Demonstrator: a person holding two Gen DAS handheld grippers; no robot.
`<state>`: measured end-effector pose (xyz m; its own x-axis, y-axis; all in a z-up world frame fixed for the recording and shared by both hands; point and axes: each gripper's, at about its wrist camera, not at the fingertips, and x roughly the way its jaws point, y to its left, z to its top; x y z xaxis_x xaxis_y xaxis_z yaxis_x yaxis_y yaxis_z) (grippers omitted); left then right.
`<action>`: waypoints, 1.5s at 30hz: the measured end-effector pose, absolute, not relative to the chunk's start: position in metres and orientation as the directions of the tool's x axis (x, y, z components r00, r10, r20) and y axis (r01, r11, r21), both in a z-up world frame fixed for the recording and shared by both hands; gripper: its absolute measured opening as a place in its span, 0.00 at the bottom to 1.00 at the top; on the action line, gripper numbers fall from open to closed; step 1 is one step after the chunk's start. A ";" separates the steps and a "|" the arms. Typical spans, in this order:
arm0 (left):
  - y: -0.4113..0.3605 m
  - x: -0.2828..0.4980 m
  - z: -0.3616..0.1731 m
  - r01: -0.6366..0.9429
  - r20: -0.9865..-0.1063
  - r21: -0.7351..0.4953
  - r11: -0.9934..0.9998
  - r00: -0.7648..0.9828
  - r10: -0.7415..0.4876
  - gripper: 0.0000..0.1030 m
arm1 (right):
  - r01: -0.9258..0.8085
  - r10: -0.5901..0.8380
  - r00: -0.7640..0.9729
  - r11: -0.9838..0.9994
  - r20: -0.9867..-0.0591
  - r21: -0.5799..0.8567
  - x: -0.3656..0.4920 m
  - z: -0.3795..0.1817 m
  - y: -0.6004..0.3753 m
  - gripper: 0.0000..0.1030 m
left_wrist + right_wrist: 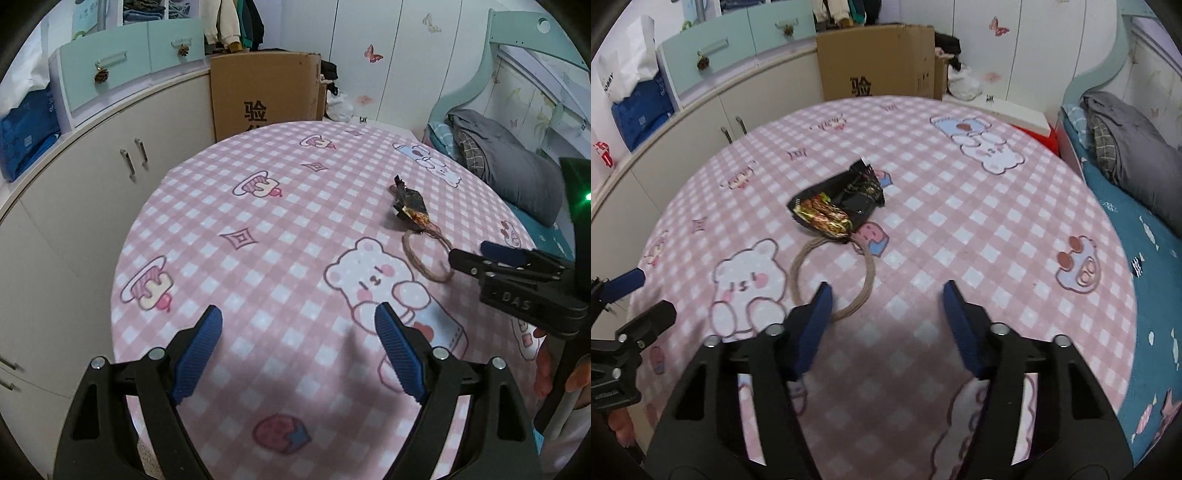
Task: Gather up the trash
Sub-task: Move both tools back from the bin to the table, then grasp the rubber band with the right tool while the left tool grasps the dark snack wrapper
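Approach step: both grippers, left gripper and right gripper, are held with fingers spread; the black wrapper beside the twine ring on the tabletop is judged next to be pinched.

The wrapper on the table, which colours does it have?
Black wrapper, with red and yellow print; the right wrist view shows it best.

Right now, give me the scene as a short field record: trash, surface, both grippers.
trash: black snack wrapper, crumpled, with a brown twine ring lying against its near end
surface: round table in pink checked cloth
left gripper: open, empty, over the cloth, away from the trash
right gripper: open, empty, its left finger over the ring's near edge
contact: nothing gripped; cannot tell if the finger touches the ring
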<state>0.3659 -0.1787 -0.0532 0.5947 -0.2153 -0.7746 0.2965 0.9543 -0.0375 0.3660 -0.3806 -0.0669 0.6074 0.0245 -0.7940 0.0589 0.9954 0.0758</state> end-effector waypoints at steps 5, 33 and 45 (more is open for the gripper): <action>-0.190 0.383 -0.057 0.296 -0.791 -0.042 0.954 0.573 -0.213 0.80 | 0.033 -0.009 0.617 0.999 -0.787 0.015 0.377 -0.068 -0.376 0.12; -0.270 0.400 -0.027 0.422 -0.767 -0.150 0.894 0.521 -0.374 0.85 | 0.072 -0.004 0.799 0.993 -0.601 0.089 0.288 0.036 -0.436 0.03; -0.278 0.392 -0.040 0.422 -0.790 -0.140 0.896 0.498 -0.358 0.85 | 0.083 0.029 0.620 0.991 -0.784 0.102 0.326 -0.048 -0.449 0.04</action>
<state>0.3919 -0.2778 -0.0397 0.4978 -0.3581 -0.7899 0.4224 0.8956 -0.1398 0.3260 -0.4493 -0.0475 0.6202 0.0288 -0.7839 0.0828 0.9913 0.1020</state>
